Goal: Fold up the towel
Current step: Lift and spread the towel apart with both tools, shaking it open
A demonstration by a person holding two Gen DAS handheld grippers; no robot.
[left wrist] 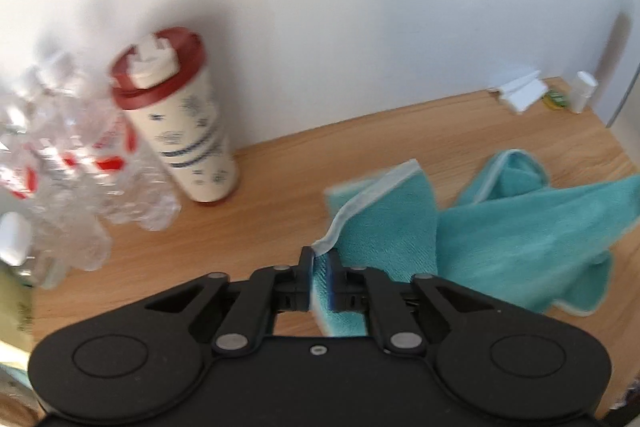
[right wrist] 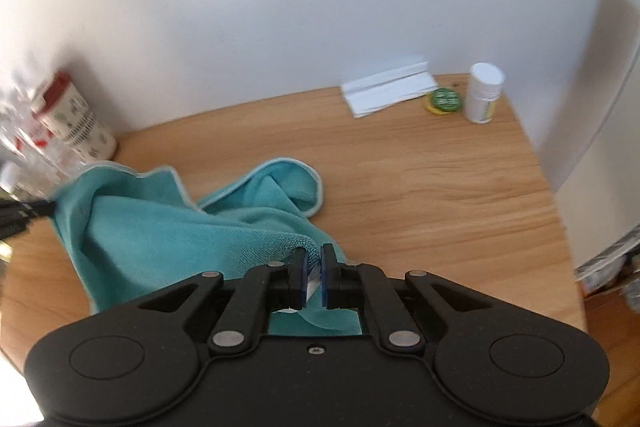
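A teal towel (left wrist: pixel 520 239) with a pale hem lies bunched and twisted on the wooden table (left wrist: pixel 280 187). My left gripper (left wrist: pixel 319 261) is shut on one hemmed corner, which rises slightly off the wood. In the right wrist view the same towel (right wrist: pixel 168 227) spreads to the left, and my right gripper (right wrist: pixel 313 259) is shut on another corner of it. The left gripper's black fingers (right wrist: pixel 36 207) show at the towel's far left edge. The rest of the cloth sags between the two grips, with a loose fold toward the wall.
A cream tumbler (left wrist: pixel 184 131) with a red lid and several clear plastic bottles (left wrist: pixel 60 167) stand at the left by the wall. At the back right lie folded white paper (right wrist: pixel 388 87), a green round tin (right wrist: pixel 444 101) and a small white bottle (right wrist: pixel 484 93). The table edge curves at right.
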